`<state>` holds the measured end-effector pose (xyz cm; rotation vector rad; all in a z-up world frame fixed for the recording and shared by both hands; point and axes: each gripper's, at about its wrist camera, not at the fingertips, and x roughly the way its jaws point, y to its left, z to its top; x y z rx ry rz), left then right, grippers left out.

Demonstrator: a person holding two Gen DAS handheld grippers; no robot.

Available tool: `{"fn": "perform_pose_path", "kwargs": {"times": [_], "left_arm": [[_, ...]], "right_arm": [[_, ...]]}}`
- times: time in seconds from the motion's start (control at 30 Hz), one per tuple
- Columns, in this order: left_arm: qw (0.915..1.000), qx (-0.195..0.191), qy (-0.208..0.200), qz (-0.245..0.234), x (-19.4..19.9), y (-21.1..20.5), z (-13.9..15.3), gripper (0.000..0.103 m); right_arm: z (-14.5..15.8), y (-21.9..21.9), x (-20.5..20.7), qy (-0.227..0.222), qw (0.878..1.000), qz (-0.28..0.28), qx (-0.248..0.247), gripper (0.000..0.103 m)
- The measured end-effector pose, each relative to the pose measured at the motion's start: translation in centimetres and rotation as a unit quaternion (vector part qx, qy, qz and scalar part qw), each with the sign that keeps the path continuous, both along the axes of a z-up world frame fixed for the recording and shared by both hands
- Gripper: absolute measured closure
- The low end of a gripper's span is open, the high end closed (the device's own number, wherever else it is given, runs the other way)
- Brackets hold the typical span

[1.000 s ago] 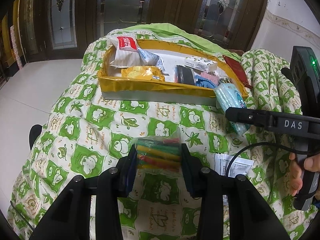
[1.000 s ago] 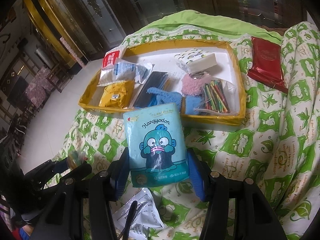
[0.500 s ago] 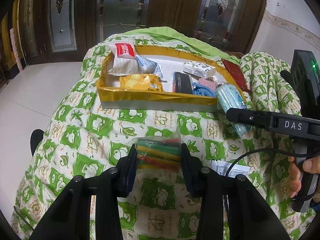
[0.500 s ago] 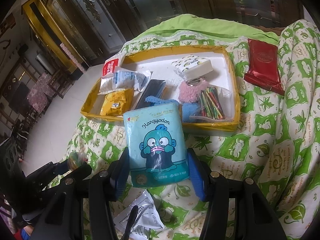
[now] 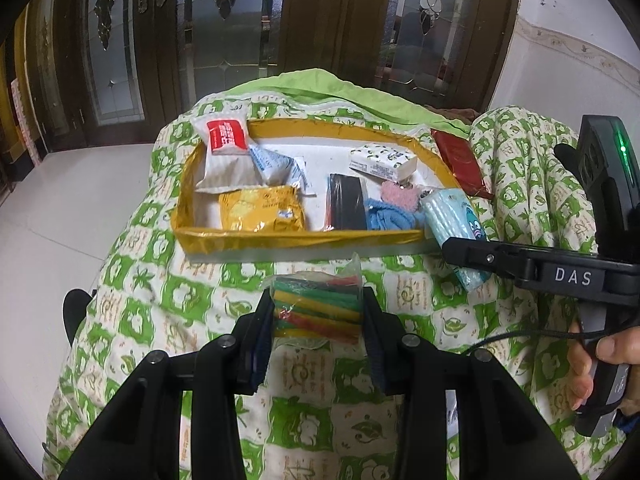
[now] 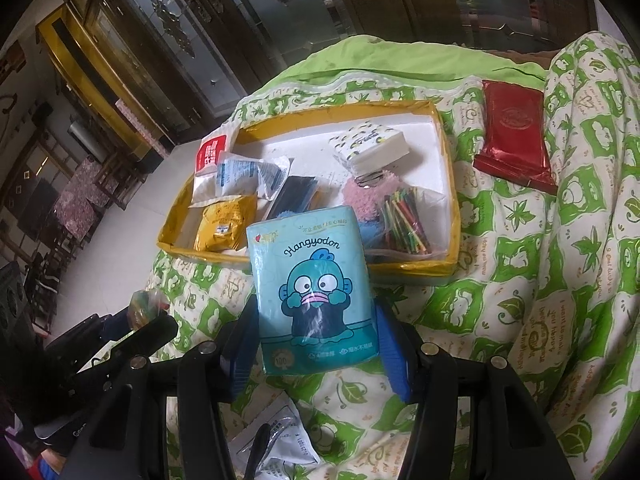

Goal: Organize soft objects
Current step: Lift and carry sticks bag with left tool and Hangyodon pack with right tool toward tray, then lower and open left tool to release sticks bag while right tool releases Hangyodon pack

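Observation:
My left gripper (image 5: 318, 312) is shut on a clear bag of coloured strips (image 5: 316, 306), held above the green patterned quilt just in front of the yellow-rimmed tray (image 5: 296, 238). My right gripper (image 6: 314, 320) is shut on a teal tissue pack (image 6: 314, 284) with a cartoon fish, also just short of the tray (image 6: 400, 270). That pack (image 5: 452, 220) and the right gripper show at the right of the left wrist view. The tray holds a white-and-red pouch (image 5: 224, 148), a yellow packet (image 5: 260, 208), a black pack (image 5: 346, 200), a tissue box (image 5: 382, 158), pink and blue fluffy cloths and another bag of coloured sticks (image 6: 404, 222).
A red foil packet (image 6: 514, 140) lies on the quilt right of the tray. A white paper packet (image 6: 276, 444) lies under the right gripper. The quilt (image 5: 132, 292) drops off at the left to a pale tiled floor (image 5: 48, 216). Dark wood-and-glass doors stand behind.
The left gripper has risen a little with the bag of strips, so the tray looks smaller and further off. The right gripper and its tissue pack have stayed about where they were.

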<state>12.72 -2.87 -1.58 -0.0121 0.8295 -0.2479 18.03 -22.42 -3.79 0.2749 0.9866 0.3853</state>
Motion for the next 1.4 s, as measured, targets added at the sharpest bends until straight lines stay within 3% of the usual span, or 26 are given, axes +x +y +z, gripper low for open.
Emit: {"fn": "perform_pose_path", "kwargs": {"times": [0.67,1.2,1.4], "left_arm": [[0.9997,0.021,-0.009,-0.013,4.2,-1.7,1.4,0.064],[0.9997,0.012,-0.007,-0.018,8.7,-1.7,1.9,0.064],[0.9997,0.005,0.007,-0.024,11.3,-2.4,0.9,0.064]], "right_arm": [[1.5,-1.0,2.7,-0.013,1.0,-0.008,-0.008,0.044],[1.5,-0.9,7.0,0.003,1.0,0.003,-0.025,0.044],[1.1,-0.5,9.8,0.028,0.999,0.013,0.012,0.044]]}}
